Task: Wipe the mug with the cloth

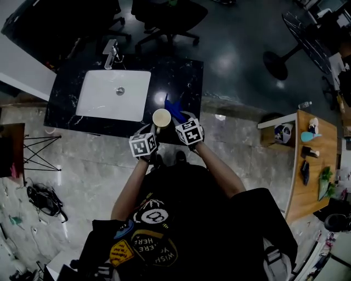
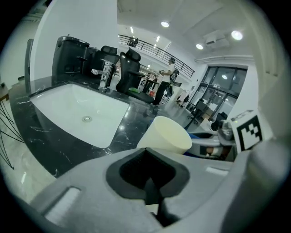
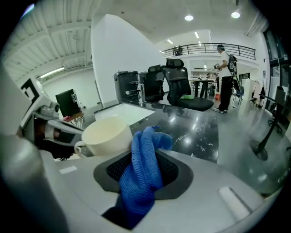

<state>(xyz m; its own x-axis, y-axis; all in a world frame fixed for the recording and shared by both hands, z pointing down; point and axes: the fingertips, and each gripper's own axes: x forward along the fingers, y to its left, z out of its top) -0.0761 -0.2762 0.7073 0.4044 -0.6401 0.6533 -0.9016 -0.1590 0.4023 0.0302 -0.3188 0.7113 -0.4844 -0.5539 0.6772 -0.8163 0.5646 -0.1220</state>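
Note:
A cream mug (image 1: 162, 117) is held just over the front edge of the black marble counter (image 1: 186, 77). In the left gripper view it (image 2: 166, 134) tilts right beyond the jaws. My left gripper (image 1: 154, 131) is shut on the mug's handle (image 3: 80, 147), and its jaws meet in a thin seam (image 2: 152, 182). A blue cloth (image 1: 175, 110) is bunched in my right gripper (image 1: 180, 121), which is shut on it. The cloth (image 3: 144, 168) hangs out of the jaws right beside the mug's rim (image 3: 107, 132), to its right.
A white sink (image 1: 112, 96) with a chrome faucet (image 1: 111, 55) fills the counter's left half. Black office chairs (image 1: 164, 16) stand behind the counter. A wooden desk (image 1: 312, 164) with small items is far right. A black bag (image 1: 46, 200) lies on the floor at left.

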